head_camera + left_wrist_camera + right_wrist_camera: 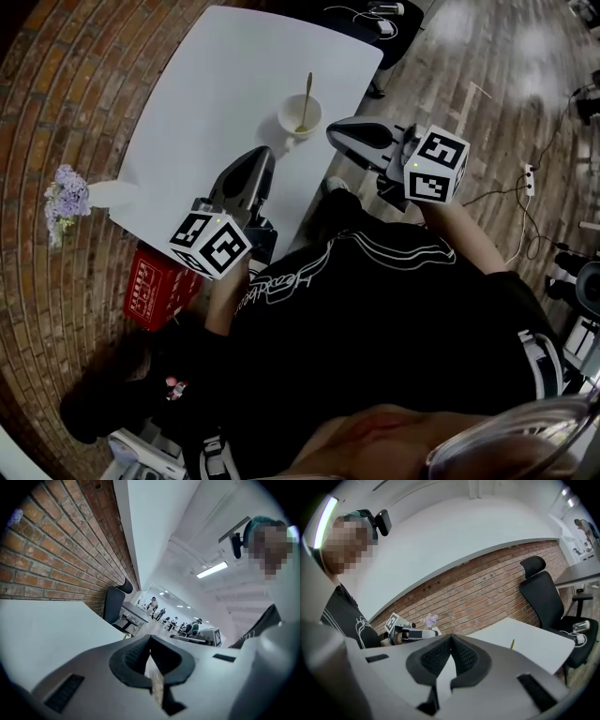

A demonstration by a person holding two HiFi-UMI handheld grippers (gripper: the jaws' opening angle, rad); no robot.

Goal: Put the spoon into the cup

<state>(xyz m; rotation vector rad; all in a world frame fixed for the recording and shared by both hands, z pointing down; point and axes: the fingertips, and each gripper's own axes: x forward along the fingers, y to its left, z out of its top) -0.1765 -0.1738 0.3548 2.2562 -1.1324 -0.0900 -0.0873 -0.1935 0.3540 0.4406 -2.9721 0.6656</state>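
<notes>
A white cup (300,117) stands on the white table (234,84) near its front edge. A gold spoon (306,98) stands in the cup, its handle leaning away from me. In the right gripper view only the tip of the spoon (512,643) shows above the jaws. My left gripper (265,152) hovers over the table's near edge, left of the cup, shut with nothing between its jaws (150,637). To the right of the cup my right gripper (334,131) is also shut and empty (451,636). Both are apart from the cup.
A bunch of purple flowers (67,197) in white wrapping lies at the table's left corner, by the brick wall. A red box (155,286) sits on the floor below. A black office chair (543,597) stands at the table's far side. A power strip (530,176) lies on the floor at the right.
</notes>
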